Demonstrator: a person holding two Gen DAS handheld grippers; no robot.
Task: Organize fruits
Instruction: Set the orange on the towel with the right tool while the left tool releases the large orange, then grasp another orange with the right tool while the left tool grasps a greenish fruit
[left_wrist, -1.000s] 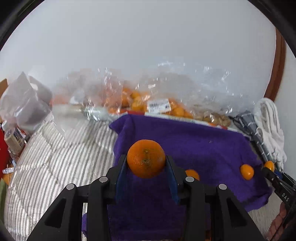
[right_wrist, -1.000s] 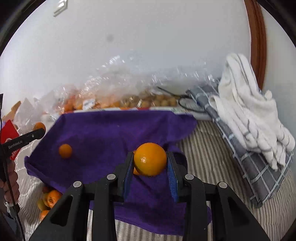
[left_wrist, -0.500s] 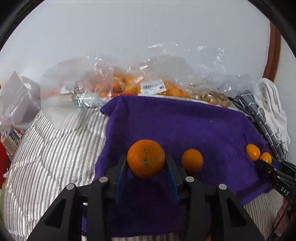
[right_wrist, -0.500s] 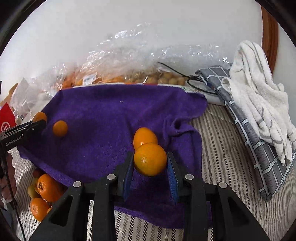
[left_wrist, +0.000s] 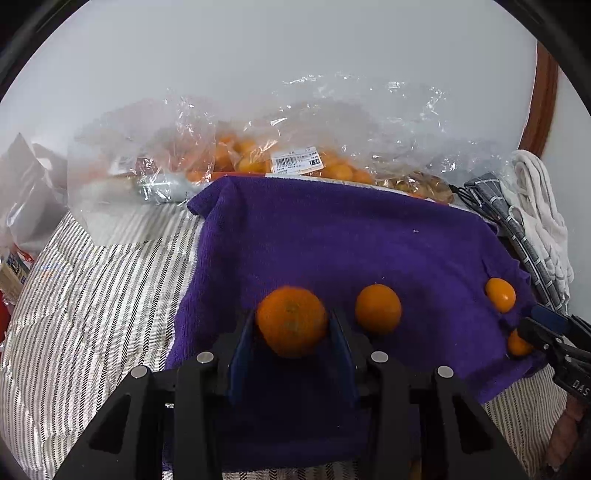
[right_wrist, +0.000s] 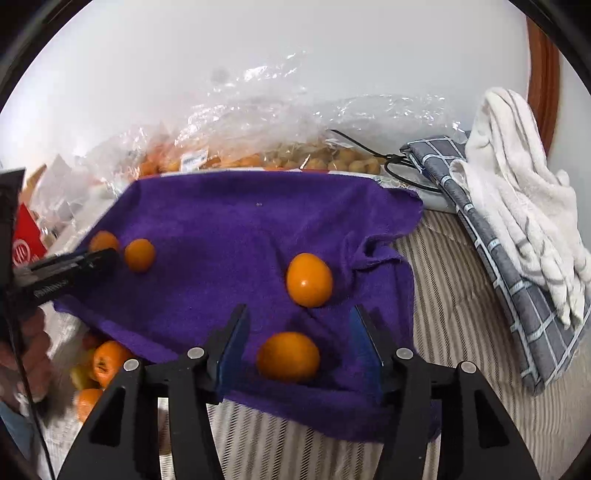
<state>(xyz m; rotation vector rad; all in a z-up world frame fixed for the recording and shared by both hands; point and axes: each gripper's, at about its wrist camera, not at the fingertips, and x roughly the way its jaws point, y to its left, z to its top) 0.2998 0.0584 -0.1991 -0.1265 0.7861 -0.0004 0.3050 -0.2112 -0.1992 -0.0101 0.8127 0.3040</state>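
Right now the right gripper (right_wrist: 299, 343) stands with its jaws well apart, having just been opening, and the small orange fruit (right_wrist: 288, 356) it was carrying lies free between them on the near part of the purple towel (right_wrist: 236, 225), clear of both blue pads. A second orange fruit (right_wrist: 309, 279) sits just beyond it, a little to the right, by a fold in the cloth.

The left gripper (left_wrist: 291, 328) has a mandarin (left_wrist: 291, 321) between its pads, lifted a little above the towel. The jaws have eased open slightly, and the fruit is blurred, so I cannot tell whether the pads press on it. Another orange (left_wrist: 378, 309) rests on the towel just to the right of that gripper. Over at the right edge of the cloth a smaller fruit (left_wrist: 500, 294) lies near the tip of the other gripper.

The towel is spread over a striped quilt (left_wrist: 92, 295). Along the far side, against the wall, lie clear plastic bags (left_wrist: 288, 162) full of small oranges. On the far right sit a grey checked cloth (right_wrist: 517, 288) and a white towel (right_wrist: 517, 184) on top of it. A few more oranges (right_wrist: 105, 363) lie on the quilt off the near left edge of the purple towel.
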